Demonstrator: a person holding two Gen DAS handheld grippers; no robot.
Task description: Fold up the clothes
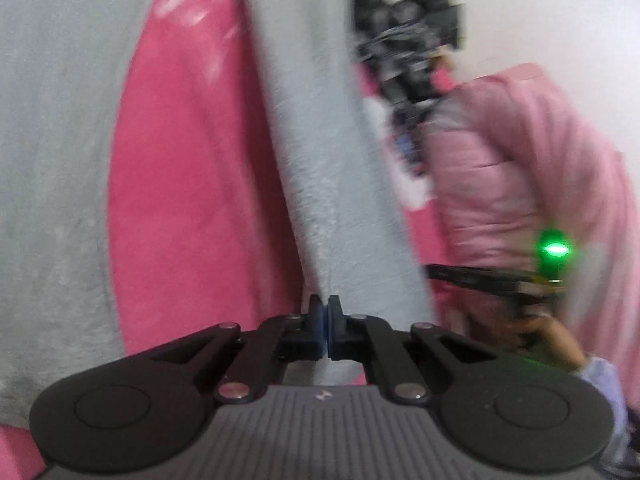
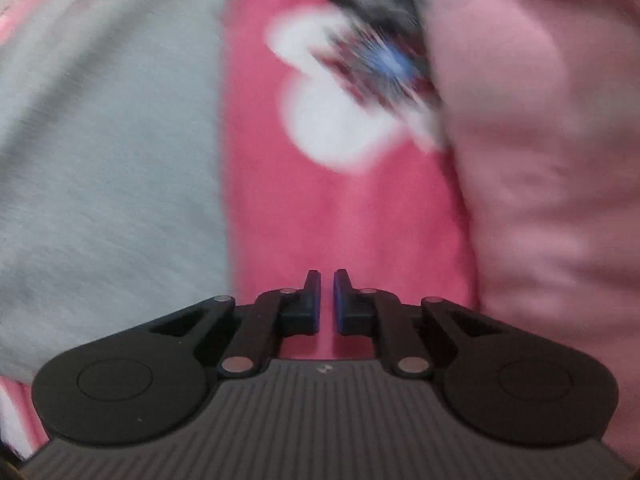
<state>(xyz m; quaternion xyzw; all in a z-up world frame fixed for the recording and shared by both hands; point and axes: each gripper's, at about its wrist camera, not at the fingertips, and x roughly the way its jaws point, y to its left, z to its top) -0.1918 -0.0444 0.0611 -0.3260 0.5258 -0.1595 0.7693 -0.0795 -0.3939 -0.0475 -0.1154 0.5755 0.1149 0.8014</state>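
A big bright pink cloth with white blobs (image 2: 340,208) covered the surface under everything. On it lay a soft light grey fleecy garment (image 1: 52,168), spread wide on the left side, with one long grey strip (image 1: 328,184) of it running up the middle of the left wrist view. To the right sat a puffy pale pink quilted jacket (image 2: 540,152), bunched up beside the grey one. Past them lay a dark patterned piece of clothing (image 1: 404,40), but the picture was too smeared to tell what it was.

The left gripper (image 1: 328,312) had its black tongs pressed together right at the bottom end of the grey strip, and they seemed to pinch its edge, though the blur made that hard to be sure of. The right gripper (image 2: 327,292) hung over bare pink cloth, between the grey garment and the jacket. Its tongs stood very narrow with a thin gap and nothing in them.
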